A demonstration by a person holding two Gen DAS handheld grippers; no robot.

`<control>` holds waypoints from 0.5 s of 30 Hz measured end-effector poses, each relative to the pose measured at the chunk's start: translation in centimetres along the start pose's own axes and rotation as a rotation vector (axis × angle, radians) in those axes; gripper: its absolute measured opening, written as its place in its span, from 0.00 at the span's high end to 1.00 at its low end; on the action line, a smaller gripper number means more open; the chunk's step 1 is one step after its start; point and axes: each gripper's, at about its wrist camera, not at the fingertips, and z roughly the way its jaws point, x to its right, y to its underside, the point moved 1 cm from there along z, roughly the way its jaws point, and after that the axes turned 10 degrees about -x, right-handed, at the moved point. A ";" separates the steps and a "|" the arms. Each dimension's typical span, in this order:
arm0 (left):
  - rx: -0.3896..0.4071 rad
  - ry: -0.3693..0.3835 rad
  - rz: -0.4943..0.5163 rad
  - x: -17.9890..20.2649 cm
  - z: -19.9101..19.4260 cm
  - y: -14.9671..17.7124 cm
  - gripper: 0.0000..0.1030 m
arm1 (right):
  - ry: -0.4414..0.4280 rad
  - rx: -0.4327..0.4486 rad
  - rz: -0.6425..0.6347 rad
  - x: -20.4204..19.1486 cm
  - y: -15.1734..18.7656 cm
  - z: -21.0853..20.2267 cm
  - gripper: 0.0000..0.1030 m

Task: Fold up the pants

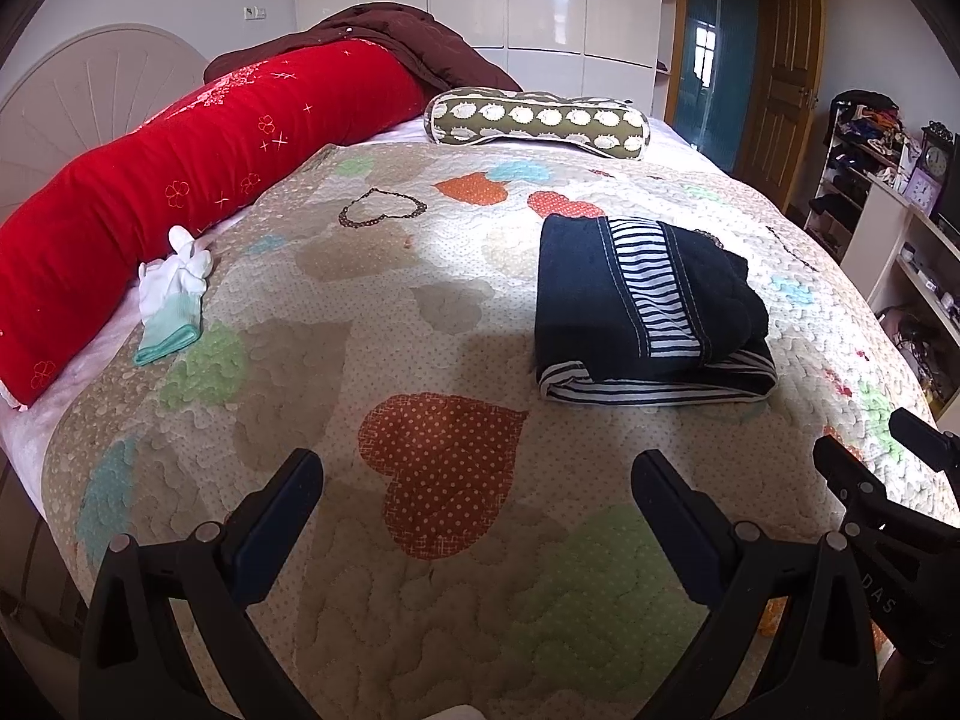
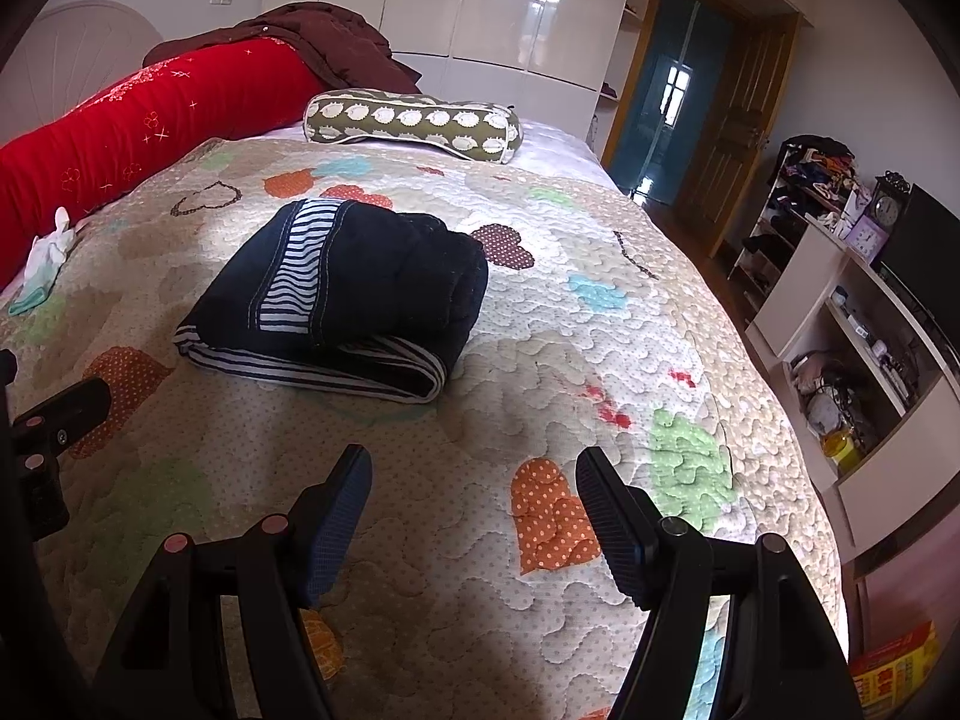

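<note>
Hidden: my hands are out of view; the pants' point(image 1: 648, 306) lower layers are covered by the top fold.
Pants: dark navy with striped trim, folded into a compact stack.
Place: on the bed's quilt point(image 1: 372, 324), at 1 o'clock from my left gripper point(image 1: 477, 501), 11 o'clock from my right gripper point(image 2: 474, 501).
Jaws: both pairs spread, pinching nothing.

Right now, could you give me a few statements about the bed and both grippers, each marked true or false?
1. The dark pants lie folded on the quilt. True.
2. The right gripper is clamped on the pants. False: its jaws stand open and empty, short of them.
3. A white glove lies beside the red bolster. True.
4. The left gripper holds the glove. False: it is open over bare quilt.
5. The patterned pillow rests on the pants. False: it lies apart, further up the bed.
</note>
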 end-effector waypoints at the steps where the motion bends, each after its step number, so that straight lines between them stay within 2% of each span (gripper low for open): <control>1: 0.003 0.000 -0.001 0.0 -0.1 0.0 0.01 | -0.001 0.000 -0.001 0.0 0.0 0.0 0.27; 15: 0.011 0.012 0.008 0.6 -0.8 0.3 0.01 | -0.013 0.002 0.000 -0.2 0.1 -0.4 0.27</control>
